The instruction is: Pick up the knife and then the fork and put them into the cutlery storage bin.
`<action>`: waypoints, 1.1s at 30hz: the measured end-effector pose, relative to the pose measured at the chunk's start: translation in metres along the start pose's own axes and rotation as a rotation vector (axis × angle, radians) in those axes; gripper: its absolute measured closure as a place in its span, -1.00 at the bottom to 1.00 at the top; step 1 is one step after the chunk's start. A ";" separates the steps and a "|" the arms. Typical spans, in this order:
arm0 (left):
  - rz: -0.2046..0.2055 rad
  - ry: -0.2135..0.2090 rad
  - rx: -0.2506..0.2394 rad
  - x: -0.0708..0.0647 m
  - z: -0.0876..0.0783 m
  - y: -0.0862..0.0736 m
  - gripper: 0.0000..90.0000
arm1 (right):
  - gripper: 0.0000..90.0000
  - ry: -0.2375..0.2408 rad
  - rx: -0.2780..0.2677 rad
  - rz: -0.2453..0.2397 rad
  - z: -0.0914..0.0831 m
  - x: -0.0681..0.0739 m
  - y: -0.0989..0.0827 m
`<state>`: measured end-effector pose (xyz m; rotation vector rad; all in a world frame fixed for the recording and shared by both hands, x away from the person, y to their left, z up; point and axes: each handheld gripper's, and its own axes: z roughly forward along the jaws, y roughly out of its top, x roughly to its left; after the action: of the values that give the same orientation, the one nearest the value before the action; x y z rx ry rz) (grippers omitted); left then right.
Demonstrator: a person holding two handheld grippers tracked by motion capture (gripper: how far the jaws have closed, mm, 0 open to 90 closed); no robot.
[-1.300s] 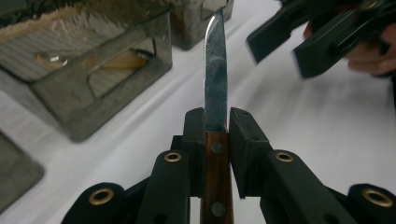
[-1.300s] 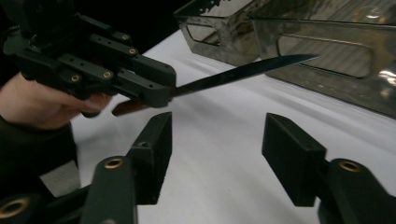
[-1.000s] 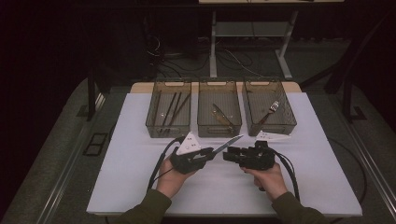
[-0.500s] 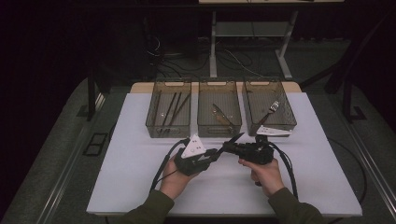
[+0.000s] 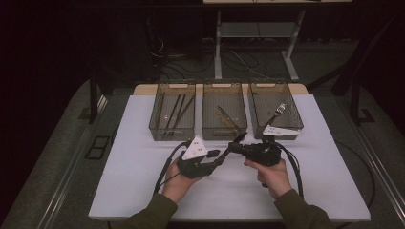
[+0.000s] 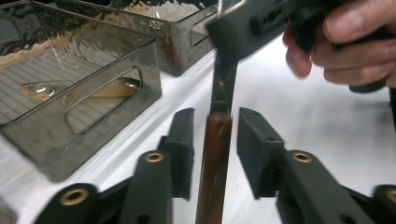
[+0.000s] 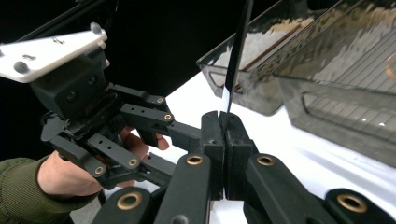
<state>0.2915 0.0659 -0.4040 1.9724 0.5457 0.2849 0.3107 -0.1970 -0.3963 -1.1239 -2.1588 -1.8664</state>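
The room is dark, its back wall lost in shadow; light falls mainly on a white table (image 5: 143, 191) at the centre; the table stands on a grey floor (image 5: 62, 157) with rounded pale edging around it; a dark rail runs along the floor at the left; behind the table stands a desk frame with pale metal legs (image 5: 218, 52) and a crossbar; loose black cables (image 5: 239, 59) lie tangled on the floor beneath it; a dark post (image 5: 93, 95) rises left of the table.
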 end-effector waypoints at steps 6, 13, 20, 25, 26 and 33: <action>-0.022 0.008 -0.003 0.013 -0.019 -0.011 0.12 | 0.98 -0.098 0.012 -0.071 -0.020 -0.005 0.011; -0.063 0.008 0.036 0.032 -0.043 -0.030 -0.19 | 0.98 -0.208 0.018 -0.117 -0.056 -0.013 0.036; -0.083 0.021 0.043 0.040 -0.056 -0.047 -0.40 | 0.98 -0.286 0.006 -0.143 -0.093 -0.024 0.061; -0.091 0.033 0.057 0.043 -0.063 -0.059 -0.58 | 0.98 -0.359 -0.029 -0.162 -0.122 -0.032 0.084; -0.094 0.032 0.057 0.044 -0.065 -0.061 -0.62 | 0.98 -0.380 -0.034 -0.163 -0.127 -0.035 0.088; -0.113 0.052 0.059 0.046 -0.074 -0.068 -0.88 | 0.98 -0.528 -0.018 -0.183 -0.151 -0.054 0.122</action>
<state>0.2830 0.1724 -0.4336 1.9870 0.7036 0.2526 0.3590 -0.3562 -0.2831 -1.6244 -2.5926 -1.8125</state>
